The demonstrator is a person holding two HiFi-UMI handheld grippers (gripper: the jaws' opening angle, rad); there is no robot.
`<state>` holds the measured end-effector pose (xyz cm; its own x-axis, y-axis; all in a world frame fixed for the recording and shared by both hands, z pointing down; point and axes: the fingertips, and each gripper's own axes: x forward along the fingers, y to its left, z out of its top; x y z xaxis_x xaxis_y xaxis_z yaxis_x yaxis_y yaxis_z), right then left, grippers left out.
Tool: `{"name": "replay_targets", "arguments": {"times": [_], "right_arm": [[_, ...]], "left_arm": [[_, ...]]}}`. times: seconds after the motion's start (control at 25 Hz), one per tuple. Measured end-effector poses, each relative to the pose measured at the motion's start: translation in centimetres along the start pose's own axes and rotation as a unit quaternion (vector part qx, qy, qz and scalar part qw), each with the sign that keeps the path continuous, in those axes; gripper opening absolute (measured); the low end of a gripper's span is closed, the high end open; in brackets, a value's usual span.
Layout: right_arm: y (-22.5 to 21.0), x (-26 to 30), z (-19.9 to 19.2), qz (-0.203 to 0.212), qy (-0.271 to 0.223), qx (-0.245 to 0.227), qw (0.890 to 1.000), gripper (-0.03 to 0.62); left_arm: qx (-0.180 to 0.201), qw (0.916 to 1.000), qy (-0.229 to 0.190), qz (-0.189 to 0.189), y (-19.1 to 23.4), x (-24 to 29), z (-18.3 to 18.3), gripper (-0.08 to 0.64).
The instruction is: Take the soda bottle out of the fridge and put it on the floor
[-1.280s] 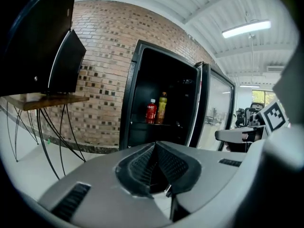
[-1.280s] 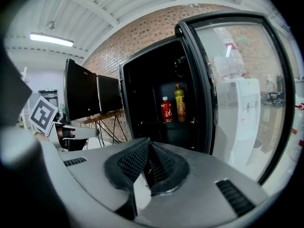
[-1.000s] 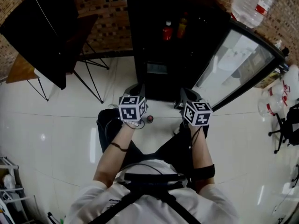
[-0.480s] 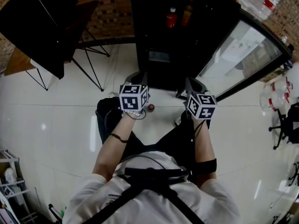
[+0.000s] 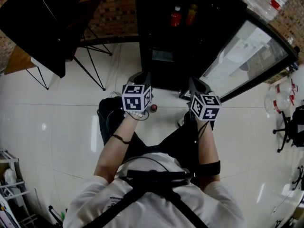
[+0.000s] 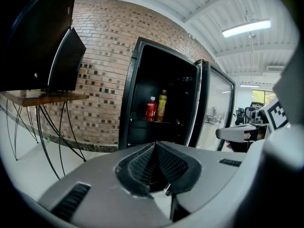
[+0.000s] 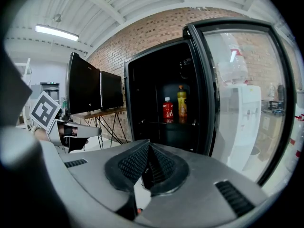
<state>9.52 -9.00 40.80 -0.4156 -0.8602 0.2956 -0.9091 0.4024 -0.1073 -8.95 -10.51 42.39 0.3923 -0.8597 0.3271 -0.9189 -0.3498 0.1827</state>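
The head view looks steeply down from above the person's shoulders onto the floor (image 5: 57, 127), with the open fridge (image 5: 152, 37) at its far edge. Each gripper view sits low behind its own jaws, facing almost level toward the nearby fridge. All three share the red bottle (image 5: 176, 17) and yellow bottle (image 5: 191, 14) inside.

The fridge (image 5: 211, 37) sits slightly higher in head view.

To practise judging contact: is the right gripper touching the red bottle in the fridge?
Apart. In the right gripper view the right gripper is shut on nothing, and the red bottle stands far beyond it inside the fridge.
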Motion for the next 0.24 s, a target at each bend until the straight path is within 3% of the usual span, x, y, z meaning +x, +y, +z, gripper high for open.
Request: {"name": "replay_targets", "arguments": {"times": [0.24], "right_arm": [[0.1,0.2,0.18,0.001,-0.001,-0.001,1.0,0.008]], "left_arm": [[-0.001,1.0,0.005,0.001,0.13,0.0,-0.35,0.002]]}}
